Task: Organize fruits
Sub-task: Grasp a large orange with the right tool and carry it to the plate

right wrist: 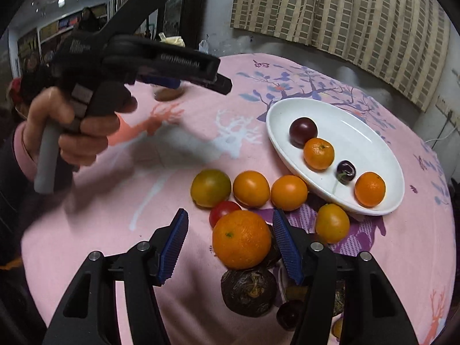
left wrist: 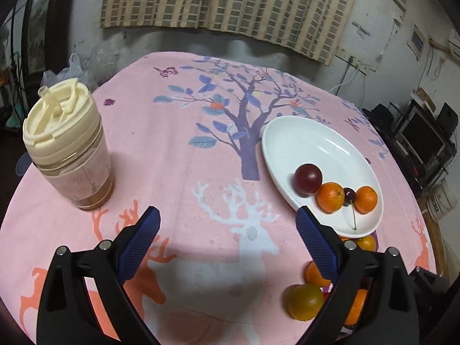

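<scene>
A white oval plate point(right wrist: 371, 141) point(left wrist: 290, 138) holds a dark plum point(right wrist: 303, 131) point(left wrist: 307, 178), two small oranges point(right wrist: 318, 153) point(left wrist: 330, 200) and a dark cherry point(right wrist: 346, 171) point(left wrist: 349, 195). Several fruits lie on the pink cloth beside it: a big orange point(right wrist: 241, 238), a yellow-green fruit point(right wrist: 210, 187) point(left wrist: 306, 302), a red tomato point(right wrist: 222, 211), a dark wrinkled fruit point(right wrist: 248, 291). My right gripper point(right wrist: 230, 245) is open, its jaws either side of the big orange. My left gripper point(left wrist: 227, 241) is open and empty over the cloth, left of the plate; it also shows from the side in the right wrist view point(right wrist: 201, 79).
A lidded cream cup point(left wrist: 67, 146) with a brownish drink stands at the table's left. The round table has a pink printed cloth point(left wrist: 201, 149). A curtain point(left wrist: 230, 0) hangs on the back wall. Electronics sit off the right edge point(left wrist: 422, 135).
</scene>
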`<state>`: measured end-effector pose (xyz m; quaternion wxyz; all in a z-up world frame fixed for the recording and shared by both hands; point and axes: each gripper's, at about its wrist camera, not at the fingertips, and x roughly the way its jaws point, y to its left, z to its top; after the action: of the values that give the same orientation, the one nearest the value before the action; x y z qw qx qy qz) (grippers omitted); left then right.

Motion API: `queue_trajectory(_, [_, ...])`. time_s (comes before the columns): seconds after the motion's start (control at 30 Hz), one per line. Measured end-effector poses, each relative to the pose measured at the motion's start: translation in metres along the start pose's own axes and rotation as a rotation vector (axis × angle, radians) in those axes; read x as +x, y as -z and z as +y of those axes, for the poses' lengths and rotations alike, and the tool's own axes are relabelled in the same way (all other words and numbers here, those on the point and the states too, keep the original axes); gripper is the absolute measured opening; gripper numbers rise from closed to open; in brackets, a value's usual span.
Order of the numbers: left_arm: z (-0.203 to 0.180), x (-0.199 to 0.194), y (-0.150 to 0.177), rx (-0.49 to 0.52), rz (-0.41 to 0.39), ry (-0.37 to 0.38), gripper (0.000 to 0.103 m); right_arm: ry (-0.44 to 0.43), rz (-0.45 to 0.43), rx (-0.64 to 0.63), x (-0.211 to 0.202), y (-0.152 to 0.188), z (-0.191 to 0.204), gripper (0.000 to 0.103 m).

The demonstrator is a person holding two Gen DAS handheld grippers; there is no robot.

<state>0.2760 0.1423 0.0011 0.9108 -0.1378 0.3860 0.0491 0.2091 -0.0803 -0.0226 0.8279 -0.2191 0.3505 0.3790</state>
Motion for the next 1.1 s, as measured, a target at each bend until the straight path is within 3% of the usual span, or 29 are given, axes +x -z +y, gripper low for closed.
queue_trajectory(0.13, [0.000, -0.003, 0.004, 0.017, -0.004, -0.008, 0.093, 0.024, 0.025, -0.019, 0.005, 0.005, 0.002, 0.060])
queue_trajectory(0.27, [-0.004, -0.003, 0.006, 0.041, -0.002, -0.019, 0.093, 0.088, 0.045, -0.044, 0.011, 0.011, 0.005, 0.043])
queue_trajectory(0.4, [-0.007, 0.000, 0.008, 0.070, 0.023, -0.001, 0.093, 0.028, 0.021, 0.035, 0.002, 0.010, -0.008, 0.042])
queue_trajectory(0.53, [-0.026, -0.002, 0.021, 0.218, 0.089, 0.143, 0.091, -0.067, -0.057, 0.216, -0.015, 0.008, -0.040, 0.042])
queue_trajectory(0.63, [-0.047, -0.007, 0.042, 0.375, 0.135, 0.259, 0.071, -0.052, -0.090, 0.294, -0.022, 0.011, -0.056, 0.042])
queue_trajectory(0.73, [-0.059, -0.007, 0.059, 0.447, 0.174, 0.308, 0.061, -0.050, -0.092, 0.328, -0.023, 0.013, -0.062, 0.042])
queue_trajectory(0.9, [-0.064, 0.011, 0.078, 0.452, 0.260, 0.311, 0.055, -0.043, -0.089, 0.322, -0.021, 0.011, -0.061, 0.042])
queue_trajectory(1.1, [-0.056, 0.020, 0.077, 0.383, 0.299, 0.383, 0.053, -0.043, -0.085, 0.319, -0.021, 0.012, -0.060, 0.042])
